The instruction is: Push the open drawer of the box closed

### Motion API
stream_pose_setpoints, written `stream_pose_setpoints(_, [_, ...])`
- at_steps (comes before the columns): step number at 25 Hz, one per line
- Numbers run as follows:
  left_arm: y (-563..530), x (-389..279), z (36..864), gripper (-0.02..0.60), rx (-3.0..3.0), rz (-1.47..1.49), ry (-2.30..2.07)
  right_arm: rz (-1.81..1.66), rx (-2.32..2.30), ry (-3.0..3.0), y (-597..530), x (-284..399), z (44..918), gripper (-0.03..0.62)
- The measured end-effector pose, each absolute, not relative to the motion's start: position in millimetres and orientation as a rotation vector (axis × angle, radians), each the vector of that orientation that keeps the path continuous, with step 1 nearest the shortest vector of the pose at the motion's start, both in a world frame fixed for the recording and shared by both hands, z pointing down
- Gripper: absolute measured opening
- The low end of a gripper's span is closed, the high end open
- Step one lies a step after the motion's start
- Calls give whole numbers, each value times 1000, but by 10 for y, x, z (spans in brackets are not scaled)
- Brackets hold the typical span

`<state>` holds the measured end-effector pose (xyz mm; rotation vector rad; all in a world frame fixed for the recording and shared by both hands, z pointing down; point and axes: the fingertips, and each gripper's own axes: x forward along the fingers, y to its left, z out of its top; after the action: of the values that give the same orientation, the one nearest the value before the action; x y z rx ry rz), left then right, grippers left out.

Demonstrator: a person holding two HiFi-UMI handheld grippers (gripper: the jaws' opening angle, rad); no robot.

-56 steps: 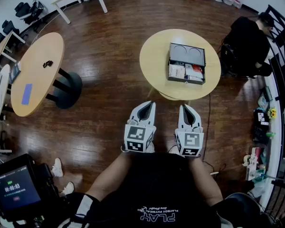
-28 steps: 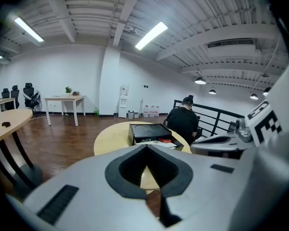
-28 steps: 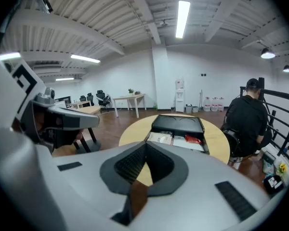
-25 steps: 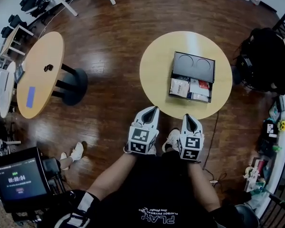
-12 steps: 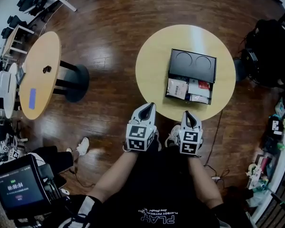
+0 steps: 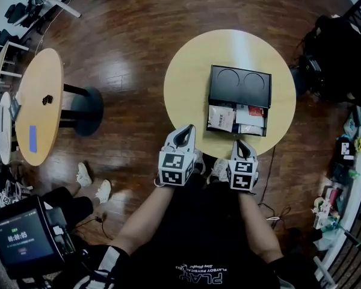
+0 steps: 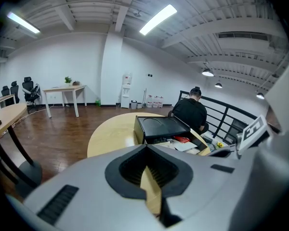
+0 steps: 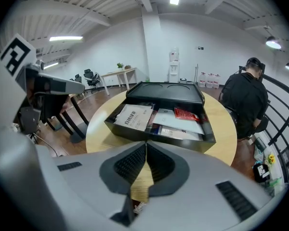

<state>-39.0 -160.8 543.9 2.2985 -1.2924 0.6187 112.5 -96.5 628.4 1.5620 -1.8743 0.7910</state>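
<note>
A black box (image 6: pixel 239 85) with two round recesses in its lid sits on a round wooden table (image 6: pixel 186 83). Its drawer (image 6: pixel 237 119) stands pulled out toward me, holding paper packets and a red pack. My left gripper (image 6: pixel 186 129) hovers at the table's near edge, left of the drawer front, jaws shut and empty. My right gripper (image 6: pixel 240 142) is just short of the drawer's front panel, also shut on nothing. In the left gripper view the box (image 7: pixel 160 127) lies ahead to the right of the left gripper (image 7: pixel 145 147). In the right gripper view the drawer (image 8: pixel 159 123) lies straight ahead of the right gripper (image 8: pixel 146 144).
A person in black (image 6: pixel 338 47) sits beyond the table at the right, next to a black railing (image 6: pixel 356 221). A second wooden table (image 6: pixel 37 101) on a black pedestal stands to the left. A screen on a stand (image 6: pixel 19 239) is at the lower left.
I have walked up to the round table. Both grippers, held shut throughout, went from over the floor to the table's near edge, close to the open drawer.
</note>
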Motion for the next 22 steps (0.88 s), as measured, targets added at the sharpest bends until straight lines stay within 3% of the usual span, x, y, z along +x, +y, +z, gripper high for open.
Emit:
stream_pose_setpoints(12, [-1656,-404,5681,-3,2266,653,-1206,880,1566,-1794,-1098,1131,6600,86])
stream_pose_setpoints(22, [-1577,-486,5738,-3,2256,654,-1195,900,1555,-1737,-1212,1090,6716,86])
